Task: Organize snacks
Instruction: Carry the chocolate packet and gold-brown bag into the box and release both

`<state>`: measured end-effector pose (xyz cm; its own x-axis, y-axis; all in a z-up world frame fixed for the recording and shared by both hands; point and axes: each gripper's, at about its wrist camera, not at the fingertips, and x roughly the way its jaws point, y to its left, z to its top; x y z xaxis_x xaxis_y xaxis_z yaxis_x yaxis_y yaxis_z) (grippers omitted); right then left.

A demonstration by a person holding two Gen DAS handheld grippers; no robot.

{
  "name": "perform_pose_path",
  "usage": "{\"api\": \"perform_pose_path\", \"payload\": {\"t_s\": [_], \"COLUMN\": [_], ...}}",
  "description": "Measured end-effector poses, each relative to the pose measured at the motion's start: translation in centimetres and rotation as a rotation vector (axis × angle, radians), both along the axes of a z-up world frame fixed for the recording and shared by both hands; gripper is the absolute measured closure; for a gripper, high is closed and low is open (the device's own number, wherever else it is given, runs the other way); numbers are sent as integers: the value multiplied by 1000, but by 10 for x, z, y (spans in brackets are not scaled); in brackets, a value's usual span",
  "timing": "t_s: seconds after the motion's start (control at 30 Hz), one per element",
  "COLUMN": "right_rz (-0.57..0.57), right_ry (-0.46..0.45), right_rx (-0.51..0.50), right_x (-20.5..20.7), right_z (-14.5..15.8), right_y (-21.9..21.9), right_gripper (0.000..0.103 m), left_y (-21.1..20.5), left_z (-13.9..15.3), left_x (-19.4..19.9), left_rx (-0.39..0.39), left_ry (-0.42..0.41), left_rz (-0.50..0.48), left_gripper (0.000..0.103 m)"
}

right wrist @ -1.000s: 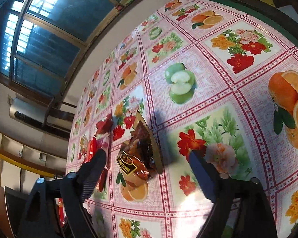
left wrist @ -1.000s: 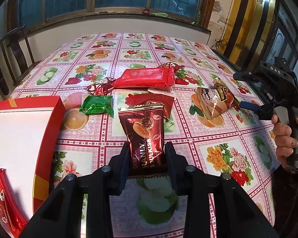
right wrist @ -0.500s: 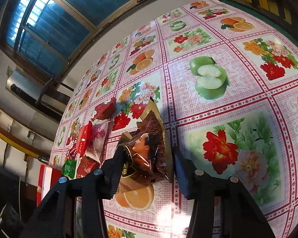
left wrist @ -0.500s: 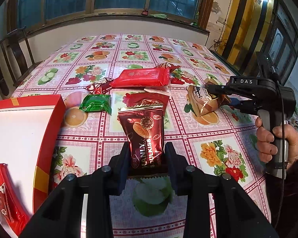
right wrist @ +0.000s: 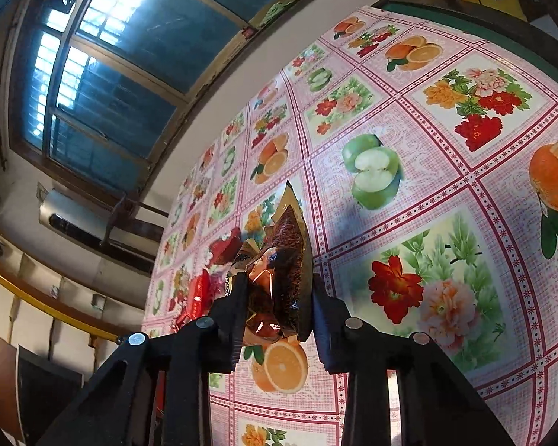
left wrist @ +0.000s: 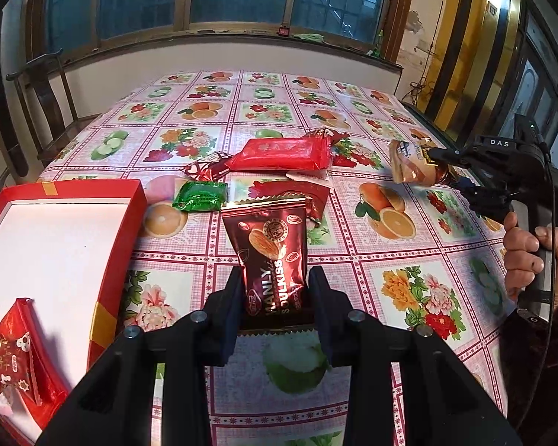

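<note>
My left gripper [left wrist: 275,297] is shut on a dark red "Manly Soulkiss" packet [left wrist: 269,256], held above the floral tablecloth. My right gripper [right wrist: 277,308] is shut on a brown-gold snack packet [right wrist: 279,267] and holds it lifted off the table; that packet also shows in the left wrist view [left wrist: 413,165], at the right. A red box [left wrist: 52,245] with a white inside lies at the left, with a red packet [left wrist: 15,353] in it. On the table lie a big red packet [left wrist: 282,154], a green packet [left wrist: 201,195] and several small red ones.
A wooden chair [left wrist: 37,85] stands at the table's far left corner. A wall with windows runs behind the table. The table's right edge [left wrist: 427,122] borders a golden door frame. The person's hand [left wrist: 532,256] grips the right handle.
My right gripper has closed on the brown-gold packet and lifted it off the table. My left gripper still holds the dark red packet, nearly unmoved.
</note>
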<state>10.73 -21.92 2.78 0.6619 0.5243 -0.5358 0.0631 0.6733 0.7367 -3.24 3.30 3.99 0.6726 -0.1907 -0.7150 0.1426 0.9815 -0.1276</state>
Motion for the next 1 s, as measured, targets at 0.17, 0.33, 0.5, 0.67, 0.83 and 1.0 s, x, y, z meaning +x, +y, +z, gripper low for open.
{"api": "perform_pose_path", "payload": {"t_s": [0.17,0.33,0.5,0.67,0.83,1.0], "right_rz": [-55,-88,-68,-35,-43,-44], "right_ry": [-58,-90,-101,-95,-89,-87], "right_rx": [149,274,332,317,313,306], "right_x": [-9,-14,-15,-11,-9,-9], "right_z": [4,3,2,4,3,2], "right_y": [-20,-32,-34,-25,-24,-24], "right_gripper": [69,69,69,69,69,69], "left_y": [15,35,49,73,115,156], "left_z": [18,34,43,45,45,42], "left_x": [-13,-26,-37,-49,-64,-76], "left_rx": [8,9,22,34,55,90], "left_ry": [-48,-88,-118,-128,-129,-125], "left_rz": [33,78,117,169,270,386], "left_gripper": [69,69,69,69,69,69]}}
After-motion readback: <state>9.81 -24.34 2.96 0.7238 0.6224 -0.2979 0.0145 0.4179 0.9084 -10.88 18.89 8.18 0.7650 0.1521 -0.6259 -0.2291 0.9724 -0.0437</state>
